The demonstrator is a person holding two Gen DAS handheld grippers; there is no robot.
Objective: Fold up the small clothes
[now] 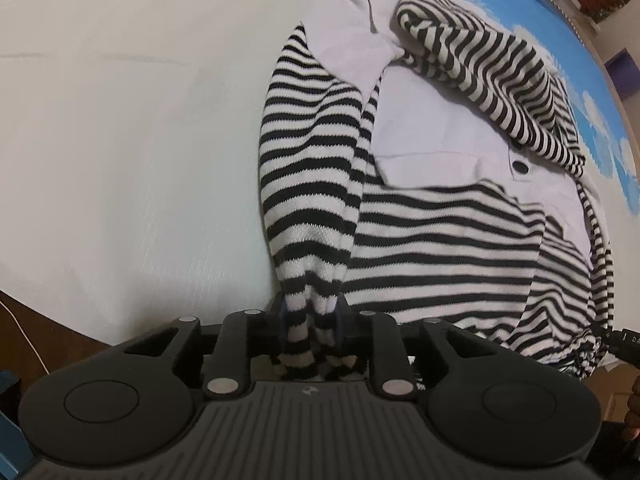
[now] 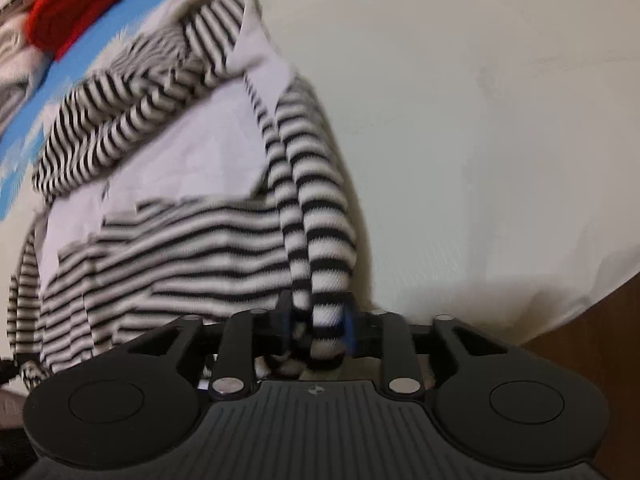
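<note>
A black-and-white striped hooded top with pale lilac panels (image 1: pixel 440 140) lies spread on a white sheet (image 1: pixel 140 140). Its striped hood is bunched at the far end. My left gripper (image 1: pixel 310 320) is shut on the gathered end of the left striped sleeve (image 1: pixel 304 184), which runs away from the jaws along the garment's left side. In the right wrist view the same top (image 2: pixel 168 168) appears blurred. There my right gripper (image 2: pixel 318 326) is shut on the end of the right striped sleeve (image 2: pixel 320 232). A black button (image 1: pixel 520 166) shows on the lilac front.
The white sheet (image 2: pixel 480 140) has a blue patterned border (image 1: pixel 532 4) at its far side. A red cloth (image 2: pixel 80 4) lies beyond the hood. Brown floor (image 2: pixel 592 360) shows past the sheet's near edge. A dark object (image 1: pixel 626 340) sits at the hem's right corner.
</note>
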